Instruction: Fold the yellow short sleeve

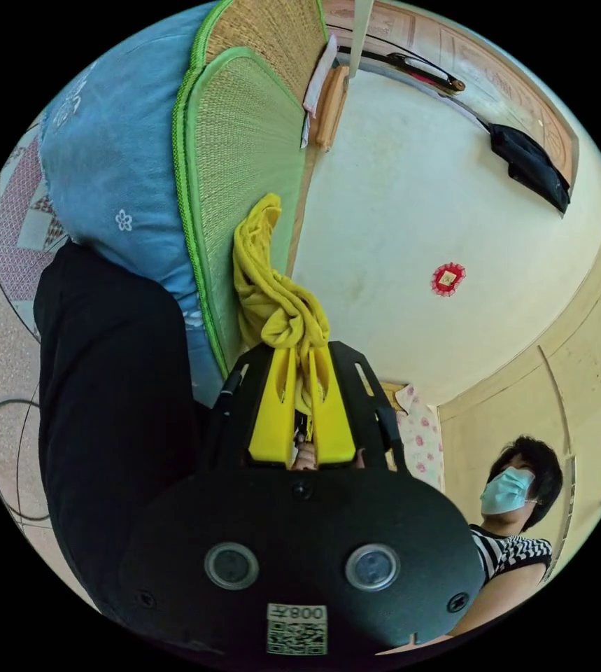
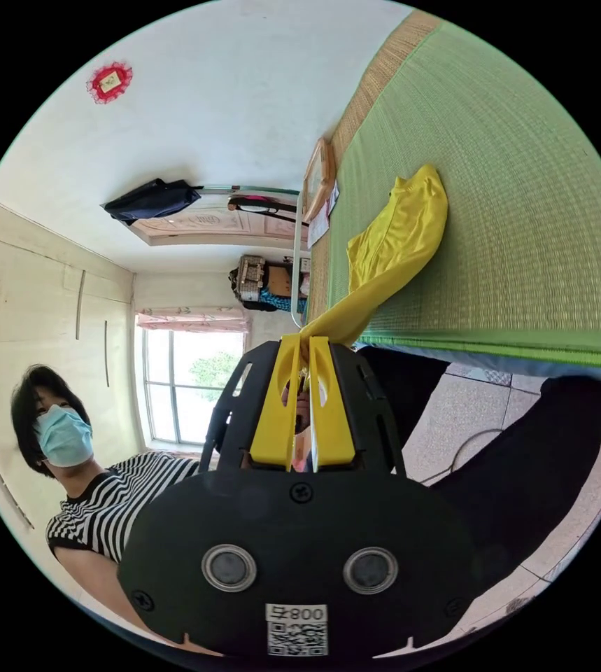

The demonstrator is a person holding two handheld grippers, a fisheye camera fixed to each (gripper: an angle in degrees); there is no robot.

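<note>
The yellow short sleeve (image 2: pixel 398 231) lies partly on the green mat (image 2: pixel 510 210), stretched toward 7 o'clock into the right gripper (image 2: pixel 305 344) — jaws pressed together on its edge. Left gripper (image 1: pixel 303 353) — jaws pinching a bunched fold (image 1: pixel 272 294) at 12 o'clock.

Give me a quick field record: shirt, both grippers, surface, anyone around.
shirt: yellow shirt, bunched, part lifted off the mat, part resting on it
left gripper: shut on shirt, cloth wadded between the jaws
right gripper: shut on shirt, cloth pulled taut from the jaws
surface: green woven mat over a blue cover
person: striped top, masked, standing by the mat
fold: not yet made
</note>
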